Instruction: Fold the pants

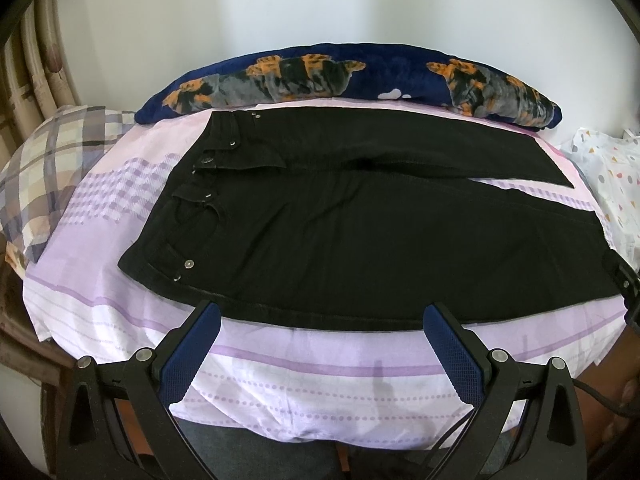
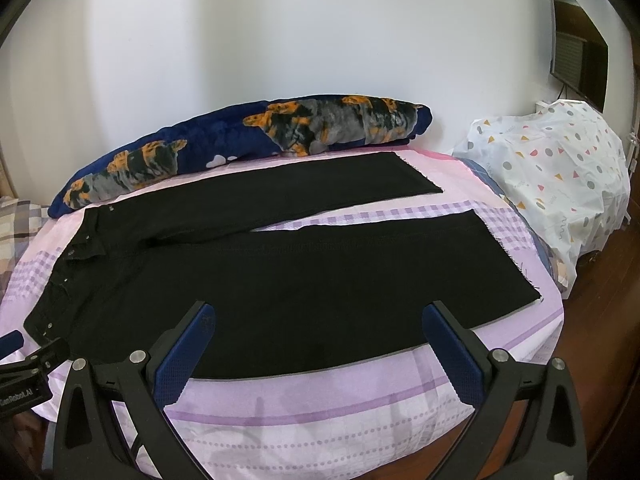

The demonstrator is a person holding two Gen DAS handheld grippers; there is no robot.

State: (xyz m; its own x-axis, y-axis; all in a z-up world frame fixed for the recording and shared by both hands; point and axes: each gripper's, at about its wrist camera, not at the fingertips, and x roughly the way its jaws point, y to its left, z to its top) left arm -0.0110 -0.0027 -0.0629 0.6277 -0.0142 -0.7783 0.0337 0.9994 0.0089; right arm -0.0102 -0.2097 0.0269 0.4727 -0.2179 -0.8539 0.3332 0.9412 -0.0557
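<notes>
The black pants (image 1: 360, 240) lie flat on the bed (image 1: 280, 380), long axis running left to right, waistband to the left and both legs spread rightward. Both tongs gape wide and empty at the near edge: the left tongs (image 1: 322, 316) by the hip, the right tongs (image 2: 320, 316) nearer the hems.

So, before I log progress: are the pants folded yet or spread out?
Spread out. The black pants lie flat on the bed sheet, both legs apart, unfolded.
</notes>
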